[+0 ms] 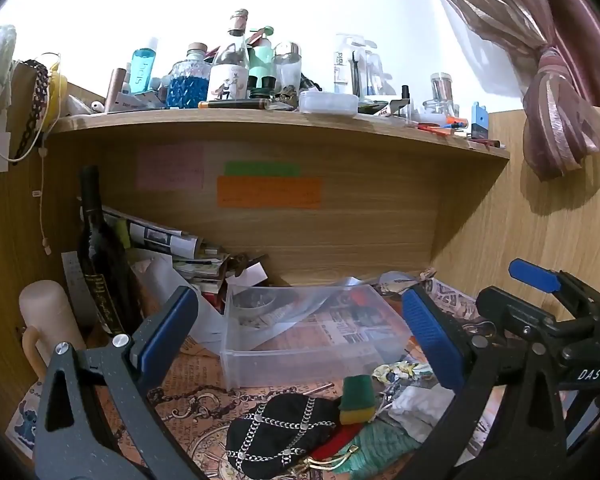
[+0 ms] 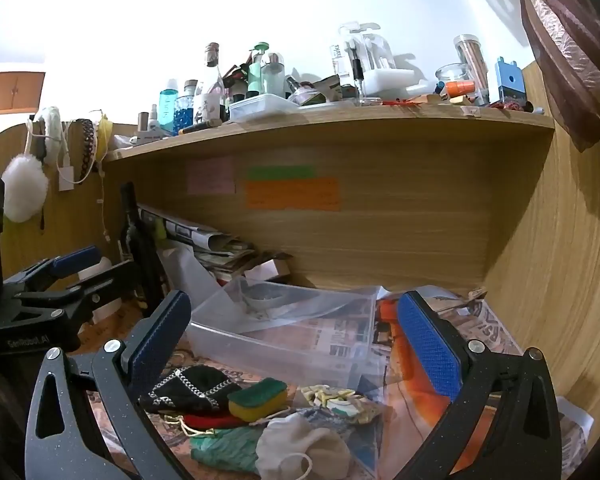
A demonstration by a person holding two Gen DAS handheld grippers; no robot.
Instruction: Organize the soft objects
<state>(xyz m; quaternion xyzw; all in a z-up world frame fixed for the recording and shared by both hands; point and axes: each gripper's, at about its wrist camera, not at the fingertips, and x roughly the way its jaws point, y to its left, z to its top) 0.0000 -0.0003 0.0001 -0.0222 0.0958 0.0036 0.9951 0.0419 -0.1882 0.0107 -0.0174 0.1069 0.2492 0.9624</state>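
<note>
A pile of soft things lies on the paper-covered desk: a black pouch with chain pattern [image 1: 278,430] [image 2: 188,390], a green-and-yellow sponge [image 1: 356,398] [image 2: 258,398], a red pouch [image 2: 210,420], a teal cloth [image 2: 224,446], a white drawstring pouch [image 2: 300,448] and a patterned cloth [image 2: 340,400]. A clear plastic box [image 1: 300,332] [image 2: 284,332] stands behind the pile. My left gripper [image 1: 300,340] is open and empty above the pile. My right gripper [image 2: 296,340] is open and empty, to the right of the left one.
A wooden shelf [image 1: 260,120] above carries several bottles and jars. A dark wine bottle [image 1: 100,248], stacked papers [image 1: 172,244] and a cream mug [image 1: 48,320] stand at the left. A wooden wall [image 2: 560,260] closes the right side. A curtain [image 1: 556,92] hangs at upper right.
</note>
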